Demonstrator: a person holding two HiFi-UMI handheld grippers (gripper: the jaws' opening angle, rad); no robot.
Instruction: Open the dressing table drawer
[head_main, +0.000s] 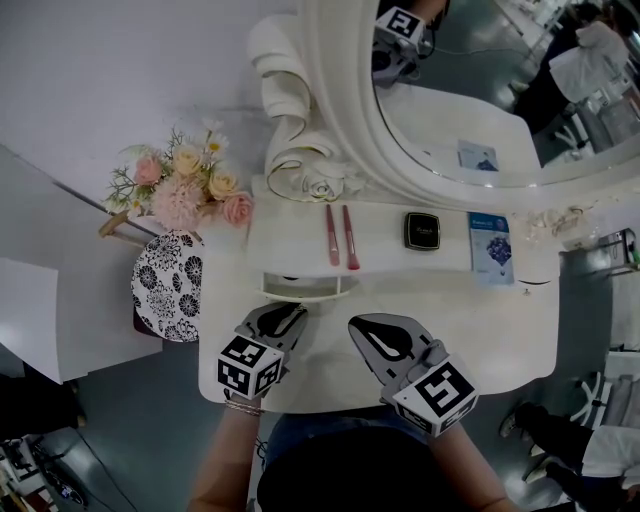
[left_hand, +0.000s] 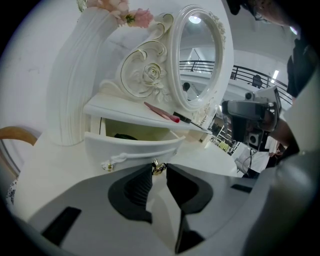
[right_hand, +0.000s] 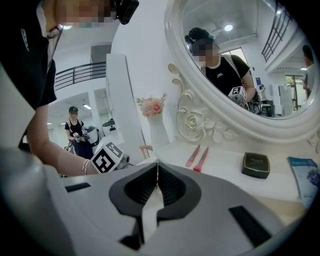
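Left claw (left_hand: 159, 164) — drawer knob (left_hand: 158, 169) half-hidden

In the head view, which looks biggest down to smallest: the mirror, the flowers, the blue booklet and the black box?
1. mirror
2. flowers, though they may stand nearer the camera
3. blue booklet
4. black box

- Compact (head_main: 422, 231): gold mark on the black lid, too small to read.
- Booklet (head_main: 490, 247): blue cover with pale print and a picture, lettering illegible.
- Marker cubes (head_main: 250, 366): black-and-white square codes only, no letters or digits.
- Legible text, brands, numbers and signs: none in any view.
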